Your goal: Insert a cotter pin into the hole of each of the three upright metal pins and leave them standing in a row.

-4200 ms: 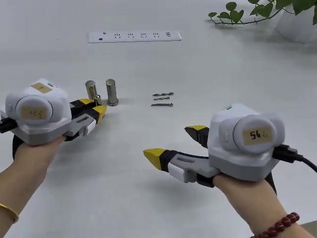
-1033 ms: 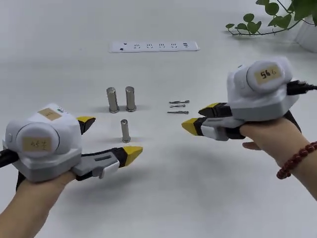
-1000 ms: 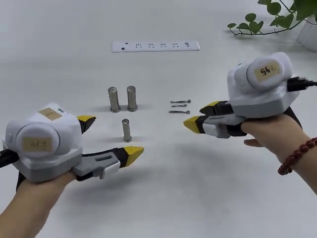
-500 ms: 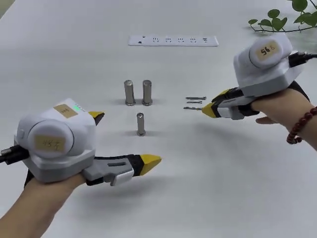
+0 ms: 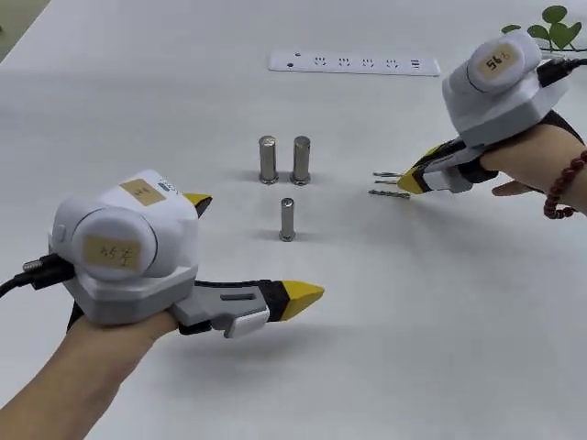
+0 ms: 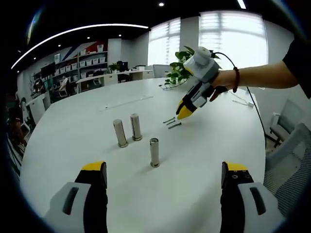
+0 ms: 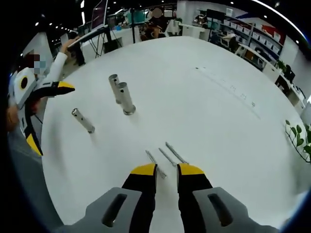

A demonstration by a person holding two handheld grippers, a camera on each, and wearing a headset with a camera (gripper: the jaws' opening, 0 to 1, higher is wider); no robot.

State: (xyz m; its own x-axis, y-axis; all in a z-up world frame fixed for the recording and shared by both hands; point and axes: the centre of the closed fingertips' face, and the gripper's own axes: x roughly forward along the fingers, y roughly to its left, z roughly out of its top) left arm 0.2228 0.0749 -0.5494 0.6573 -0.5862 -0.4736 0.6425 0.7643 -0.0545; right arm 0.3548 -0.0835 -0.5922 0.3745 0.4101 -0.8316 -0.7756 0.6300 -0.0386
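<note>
Three steel pins stand upright on the white table: two side by side (image 5: 268, 159) (image 5: 301, 159) and a shorter one (image 5: 287, 219) in front of them. Three cotter pins (image 5: 389, 183) lie flat to their right. My right gripper (image 5: 420, 169) hovers at the cotter pins with its tips just behind them. In the right gripper view its jaws (image 7: 167, 171) stand a narrow gap apart with nothing between them, and the nearest cotter pin (image 7: 155, 161) lies by the left tip. My left gripper (image 5: 249, 247) is wide open and empty, near the front pin (image 6: 154, 152).
A white power strip (image 5: 353, 62) lies at the far side of the table, and a leafy plant (image 5: 550, 20) sits at the far right. The bare table (image 5: 404, 330) stretches in front of both grippers. Office desks and chairs stand beyond the table.
My right gripper has moved in to the cotter pins and narrowed its jaws. The left gripper has stayed wide open near the front pin. The head camera has shifted.
</note>
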